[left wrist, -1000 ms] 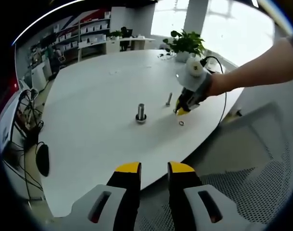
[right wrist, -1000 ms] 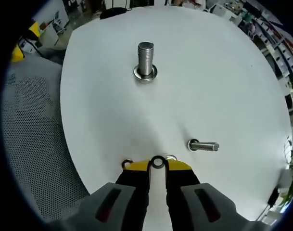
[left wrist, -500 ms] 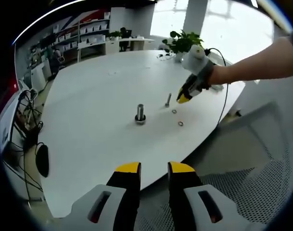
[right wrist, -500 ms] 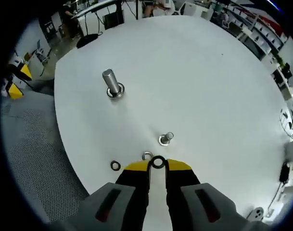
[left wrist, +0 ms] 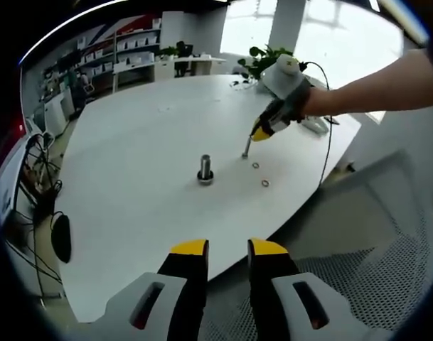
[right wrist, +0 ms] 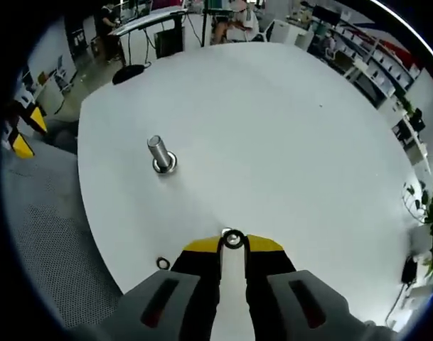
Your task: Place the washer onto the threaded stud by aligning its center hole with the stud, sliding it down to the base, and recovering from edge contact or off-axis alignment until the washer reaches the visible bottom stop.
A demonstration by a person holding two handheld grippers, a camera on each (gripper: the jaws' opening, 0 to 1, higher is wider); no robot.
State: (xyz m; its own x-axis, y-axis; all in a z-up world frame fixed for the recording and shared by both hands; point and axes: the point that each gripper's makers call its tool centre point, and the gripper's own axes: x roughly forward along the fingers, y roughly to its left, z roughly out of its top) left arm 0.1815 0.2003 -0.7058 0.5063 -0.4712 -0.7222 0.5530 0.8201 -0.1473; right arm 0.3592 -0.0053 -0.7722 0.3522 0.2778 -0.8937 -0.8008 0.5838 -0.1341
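Washer (right wrist: 233,239) sits pinched between the tips of the right gripper (right wrist: 233,243), whose jaws stand narrow on it, lifted above the white table (right wrist: 287,128). In the left gripper view this gripper (left wrist: 261,133) hangs just over a small bolt (left wrist: 247,147). Upright on its base, the threaded stud (right wrist: 160,152) stands well apart with bare tabletop all around. Two spare rings (left wrist: 256,165) (left wrist: 264,183) lie nearer the table edge. Off the table's near edge, the left gripper (left wrist: 225,249) holds nothing, jaws a narrow gap apart.
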